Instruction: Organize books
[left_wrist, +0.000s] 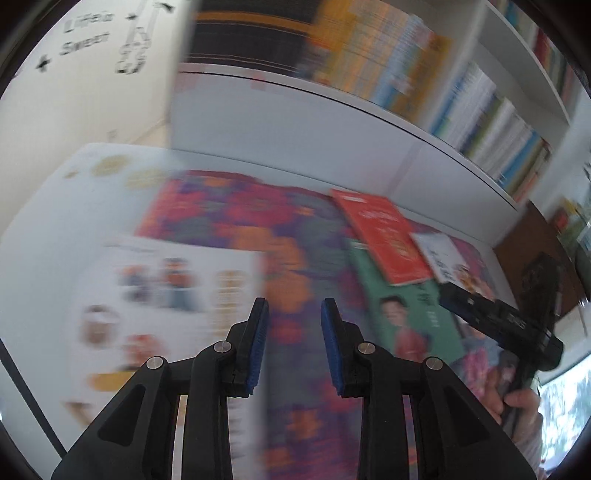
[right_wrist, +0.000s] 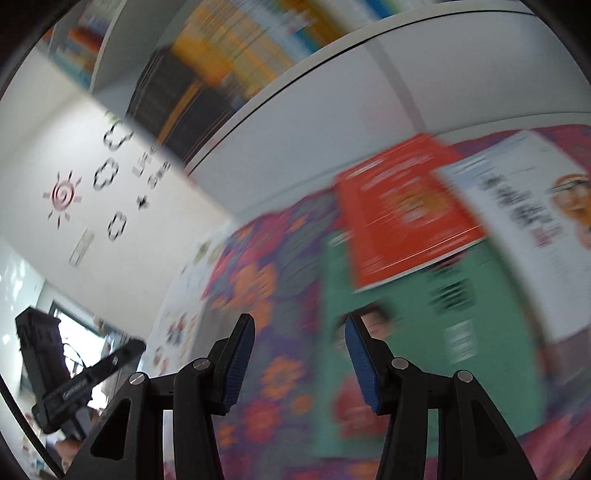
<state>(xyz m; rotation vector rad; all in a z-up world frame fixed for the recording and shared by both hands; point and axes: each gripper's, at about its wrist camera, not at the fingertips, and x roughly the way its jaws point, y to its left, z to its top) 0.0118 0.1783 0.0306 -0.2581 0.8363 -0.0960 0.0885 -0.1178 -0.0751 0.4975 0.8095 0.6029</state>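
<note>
— Three books lie in a pile on our flowery cloth (left_wrist: 288, 236). Do you see them?

— Yes! We see the red book (right_wrist: 402, 210) on top. It lies partly over the green book (right_wrist: 436, 317). The white book (right_wrist: 524, 221) is just beside the red one, and its edge goes over it a bit.

— What about our left tongs (left_wrist: 294, 345)?

— They are spread apart. Nothing is between them. They hang over the cloth, and the pile is off to their right.

— And our right tongs (right_wrist: 297, 363)?

— Spread apart too, with nothing in them. They hang over the cloth and the near edge of the green book.

— What is that big white sheet (left_wrist: 166, 306) with small pictures on it?

— It lies flat on the left part of the cloth. It is too blurry for us to tell more.

— And behind the table?

— We see a white shelf (left_wrist: 369, 107) full of standing books (left_wrist: 402, 62). On the wall (right_wrist: 122, 236) is a pink sun (right_wrist: 62, 195) and some words.

— Everything looks smeary.

— Yes, both views are blurry.
</note>
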